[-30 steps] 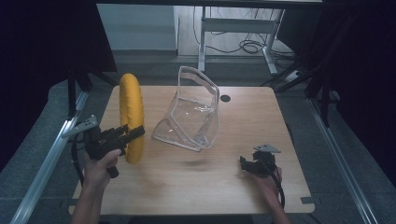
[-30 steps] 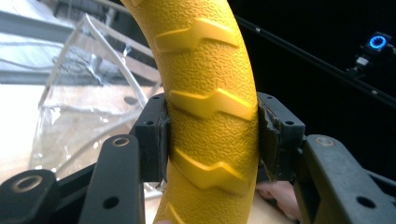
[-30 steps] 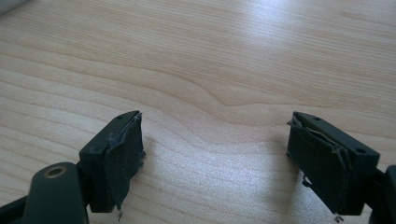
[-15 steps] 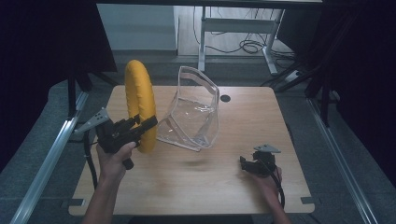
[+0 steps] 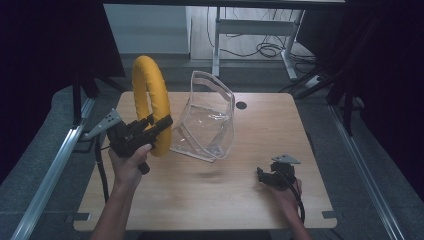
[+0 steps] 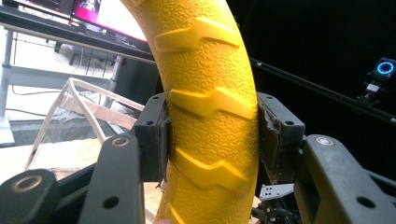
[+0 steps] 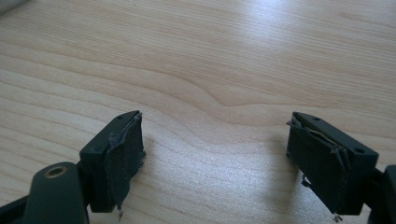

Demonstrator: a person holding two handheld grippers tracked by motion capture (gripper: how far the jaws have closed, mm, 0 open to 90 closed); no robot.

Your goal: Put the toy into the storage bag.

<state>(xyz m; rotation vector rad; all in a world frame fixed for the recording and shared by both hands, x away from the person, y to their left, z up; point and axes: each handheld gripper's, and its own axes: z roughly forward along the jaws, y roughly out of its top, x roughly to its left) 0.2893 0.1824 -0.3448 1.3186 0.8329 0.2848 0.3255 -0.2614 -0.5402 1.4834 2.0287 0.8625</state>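
Dim room, dark curtains at both sides, cables and a desk frame on the floor behind; a wooden table (image 5: 210,200) is sitting in the middle with a small round hole near its far edge. The left gripper (image 5: 159,125) is clamping a yellow ring (image 5: 150,85), jaws pressing on both flanks of the ring's lower arc, which the left gripper view (image 6: 212,140) is showing clearly: textured rubber with raised zigzag ridges, squeezed between the two pads. The ring is standing upright on edge, lifted off the table over its left part, top rising above the far table edge. A clear bag (image 5: 207,122) is standing open just right of the ring, near it, whether touching I cannot tell. The right gripper (image 5: 267,176) is resting low at the table's near right, well apart from ring and bag, jaws spread wide with nothing between them, bare wood (image 7: 210,70) showing between the pads.
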